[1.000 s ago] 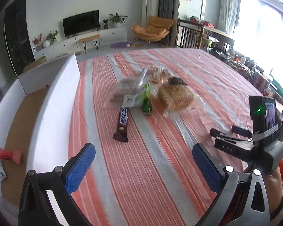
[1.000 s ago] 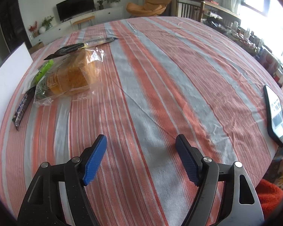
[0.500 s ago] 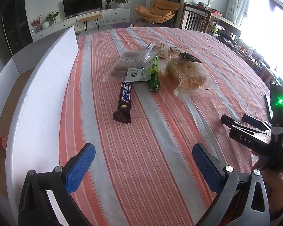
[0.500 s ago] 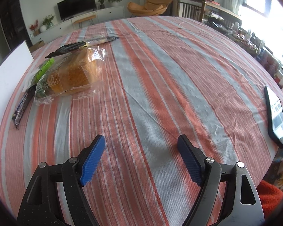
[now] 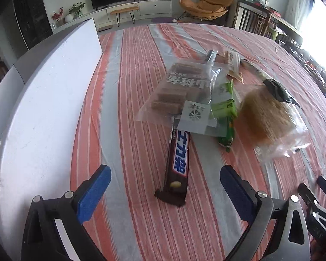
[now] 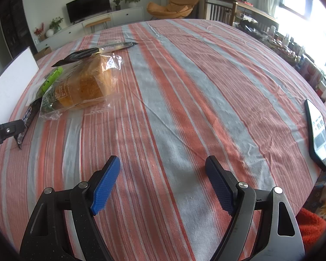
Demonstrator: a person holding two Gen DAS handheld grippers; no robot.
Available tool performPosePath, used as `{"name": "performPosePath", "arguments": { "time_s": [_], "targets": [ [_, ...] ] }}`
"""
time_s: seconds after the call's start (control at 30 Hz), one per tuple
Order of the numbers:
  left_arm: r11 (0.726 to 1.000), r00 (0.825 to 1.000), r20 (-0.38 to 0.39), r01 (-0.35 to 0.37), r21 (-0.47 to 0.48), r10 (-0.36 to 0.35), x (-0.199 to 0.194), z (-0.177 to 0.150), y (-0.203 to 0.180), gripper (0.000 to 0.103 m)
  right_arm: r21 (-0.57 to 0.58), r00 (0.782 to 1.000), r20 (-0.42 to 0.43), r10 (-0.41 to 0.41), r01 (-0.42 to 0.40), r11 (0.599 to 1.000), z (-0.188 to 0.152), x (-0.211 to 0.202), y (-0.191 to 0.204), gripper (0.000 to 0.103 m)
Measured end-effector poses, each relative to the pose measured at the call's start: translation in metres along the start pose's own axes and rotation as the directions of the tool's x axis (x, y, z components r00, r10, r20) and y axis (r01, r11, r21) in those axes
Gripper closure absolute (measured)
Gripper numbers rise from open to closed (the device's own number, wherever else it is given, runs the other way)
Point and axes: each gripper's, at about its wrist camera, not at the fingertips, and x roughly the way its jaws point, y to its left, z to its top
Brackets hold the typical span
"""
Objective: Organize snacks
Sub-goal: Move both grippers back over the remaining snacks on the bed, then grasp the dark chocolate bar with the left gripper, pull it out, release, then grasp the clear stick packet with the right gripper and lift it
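Observation:
A brown Snickers bar (image 5: pixel 177 163) lies on the striped tablecloth, its near end just ahead of my open, empty left gripper (image 5: pixel 164 184). Behind it lie a clear bag of wafer bars (image 5: pixel 182 91), a green snack pack (image 5: pixel 227 113) and a bagged bread loaf (image 5: pixel 267 117). In the right wrist view my right gripper (image 6: pixel 163 182) is open and empty over bare cloth, with the bread loaf (image 6: pixel 82 87), the green pack (image 6: pixel 51 79) and the Snickers bar (image 6: pixel 27 117) far off to its left.
A white box wall (image 5: pixel 43 113) runs along the left of the snacks. A black phone (image 6: pixel 317 132) lies near the table's right edge. The left gripper's body (image 6: pixel 2 132) shows at the left edge of the right wrist view. Chairs and a TV stand behind the table.
My left gripper has moved forward and down toward the Snickers bar, which now lies close in front of its fingers. My right gripper has barely moved.

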Motion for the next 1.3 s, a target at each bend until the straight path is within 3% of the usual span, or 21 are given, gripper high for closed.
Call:
{"name": "performPosePath", "arguments": {
  "time_s": [0.07, 0.13, 0.17, 0.3, 0.6, 0.67, 0.7, 0.77, 0.8, 0.83, 0.97, 1.1, 1.3],
  "targets": [
    [1.000, 1.000, -0.010, 0.009, 0.003, -0.009, 0.011, 0.004, -0.001, 0.012, 0.000, 1.000, 0.000, 0.000, 0.000, 1.000, 0.000, 0.000, 0.000, 0.020],
    [1.000, 0.999, -0.022, 0.026, 0.008, -0.026, 0.018, 0.006, -0.002, 0.030, 0.000, 1.000, 0.001, -0.001, 0.001, 1.000, 0.000, 0.000, 0.000, 0.020],
    [1.000, 1.000, -0.013, 0.013, 0.018, -0.013, 0.019, 0.006, -0.003, 0.032, -0.001, 1.000, 0.001, -0.001, 0.001, 1.000, 0.000, 0.000, 0.000, 0.020],
    [0.999, 1.000, 0.005, 0.027, 0.029, -0.027, 0.012, 0.001, -0.003, 0.082, -0.001, 1.000, 0.000, 0.000, 0.000, 1.000, 0.000, 0.000, 0.000, 0.020],
    [0.998, 0.998, -0.003, 0.062, -0.005, -0.062, -0.020, -0.046, 0.001, 0.084, 0.000, 1.000, 0.001, 0.000, 0.000, 1.000, 0.000, 0.000, 0.000, 0.019],
    [0.998, 0.998, 0.007, 0.069, -0.004, -0.069, -0.023, -0.055, 0.000, 0.082, 0.000, 1.000, 0.001, 0.001, -0.001, 1.000, -0.001, 0.000, 0.000, 0.018],
    [0.998, 0.998, 0.024, 0.066, 0.001, -0.066, -0.023, -0.056, 0.000, 0.076, 0.000, 1.000, 0.001, 0.000, 0.000, 1.000, 0.000, 0.000, 0.000, 0.018],
    [0.999, 0.998, 0.043, 0.050, 0.014, -0.051, -0.021, -0.057, -0.002, 0.050, -0.002, 1.000, 0.001, 0.000, 0.000, 1.000, -0.001, 0.000, 0.000, 0.018],
    [0.999, 0.999, 0.040, 0.034, 0.009, -0.034, -0.018, -0.056, -0.002, 0.028, -0.001, 1.000, 0.001, 0.001, -0.001, 1.000, 0.000, 0.000, 0.000, 0.018],
    [1.000, 0.999, 0.041, 0.024, -0.001, -0.024, -0.013, -0.054, -0.001, 0.021, -0.002, 1.000, 0.000, 0.002, -0.002, 1.000, -0.001, 0.000, 0.001, 0.018],
    [1.000, 0.997, 0.077, -0.006, 0.002, 0.006, -0.008, -0.052, -0.001, 0.014, -0.004, 1.000, 0.000, 0.002, -0.002, 1.000, -0.001, 0.000, 0.003, 0.018],
    [0.999, 0.996, 0.079, -0.031, -0.013, 0.032, -0.003, -0.050, 0.006, 0.000, -0.013, 1.000, -0.002, 0.002, -0.002, 1.000, -0.002, 0.001, 0.005, 0.016],
    [0.999, 0.994, 0.103, -0.033, -0.023, 0.036, -0.003, -0.051, 0.006, 0.000, -0.021, 1.000, -0.002, 0.005, -0.005, 1.000, -0.002, 0.002, 0.006, 0.012]
  ]
}}
